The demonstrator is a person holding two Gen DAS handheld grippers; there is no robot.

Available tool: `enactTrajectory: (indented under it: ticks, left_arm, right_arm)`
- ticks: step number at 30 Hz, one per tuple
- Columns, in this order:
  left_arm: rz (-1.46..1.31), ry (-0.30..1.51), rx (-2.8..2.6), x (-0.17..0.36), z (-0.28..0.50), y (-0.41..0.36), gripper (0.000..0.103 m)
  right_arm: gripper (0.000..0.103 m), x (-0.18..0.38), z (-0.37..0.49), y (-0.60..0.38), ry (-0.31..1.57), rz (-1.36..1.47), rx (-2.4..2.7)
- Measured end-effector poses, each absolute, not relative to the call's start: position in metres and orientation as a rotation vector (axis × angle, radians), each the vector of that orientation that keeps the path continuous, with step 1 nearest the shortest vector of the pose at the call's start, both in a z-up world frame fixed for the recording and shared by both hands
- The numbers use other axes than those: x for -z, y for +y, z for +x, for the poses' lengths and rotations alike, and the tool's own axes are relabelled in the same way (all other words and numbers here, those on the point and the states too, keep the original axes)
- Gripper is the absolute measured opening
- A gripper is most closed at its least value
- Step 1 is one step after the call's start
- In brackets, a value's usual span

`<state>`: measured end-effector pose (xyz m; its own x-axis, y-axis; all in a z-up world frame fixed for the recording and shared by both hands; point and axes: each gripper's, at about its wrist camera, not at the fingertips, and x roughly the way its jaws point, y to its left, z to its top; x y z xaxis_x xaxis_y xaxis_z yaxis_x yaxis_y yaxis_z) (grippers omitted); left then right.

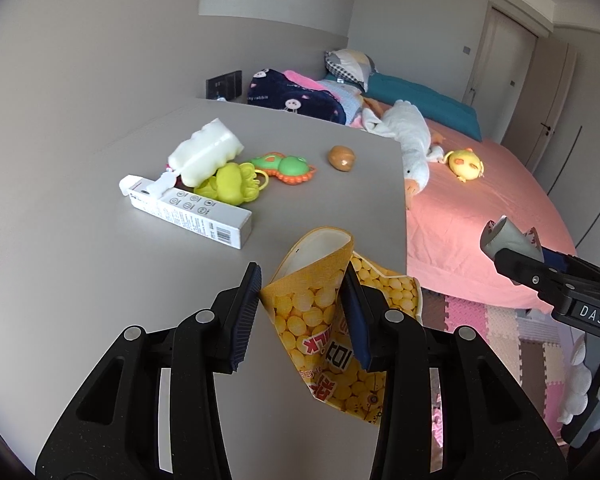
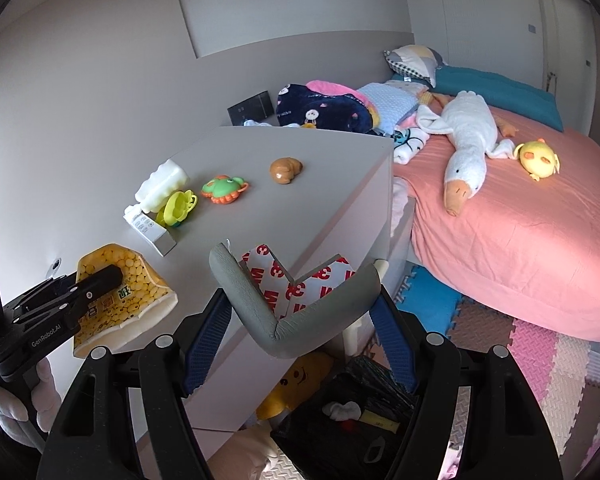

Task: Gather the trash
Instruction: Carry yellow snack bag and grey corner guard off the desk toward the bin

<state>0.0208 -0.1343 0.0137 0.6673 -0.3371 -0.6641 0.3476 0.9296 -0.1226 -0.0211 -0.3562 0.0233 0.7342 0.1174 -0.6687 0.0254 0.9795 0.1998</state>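
Trash in both grippers, held up over the near end of the desk (image 1: 80,280). The left gripper (image 1: 302,280) has its jaws closed on a yellow snack bag (image 1: 304,304), pinching it near its open top so the rest hangs crumpled below, above the desk's near right edge. The right gripper (image 2: 300,300) has its jaws pressed against the two arms of a grey foam corner guard (image 2: 296,312), a V-shaped piece with red-printed tape backing on its inner faces; it hangs over the desk's near corner, above a dark bag (image 2: 340,412) on the floor.

On the desk, toward the far left edge, a white box (image 1: 188,216) lies flat with a white bottle (image 1: 204,152) resting partly across it and a yellow toy (image 1: 232,186) just beside. A green toy (image 1: 286,166) lies next to those, and a small brown toy (image 1: 341,157) sits apart, nearer the far right edge.

Beyond the desk's right edge is a bed (image 2: 520,248) with a pink sheet, a white goose plush (image 2: 468,148) and a yellow plush (image 2: 538,158) lying on it. Foam mats (image 2: 540,360) cover the floor.
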Motion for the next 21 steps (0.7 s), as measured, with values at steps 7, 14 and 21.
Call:
enactTrajectory:
  ticks: [7,14,21]
  left_arm:
    - [0.059,0.746,0.453,-0.014,0.006,-0.171,0.04]
    - [0.1,0.753,0.518,-0.014,-0.005,-0.202,0.04]
    - [0.134,0.755,0.557,-0.012,-0.016,-0.223,0.04]
  right_arm:
    - [0.072,-0.024,-0.045,-0.38,0.734,0.207,-0.008]
    - [0.072,-0.022,-0.064,-0.402,0.727,0.22,0.037]
    - [0.072,-0.021,-0.078,-0.416,0.725,0.229,0.071]
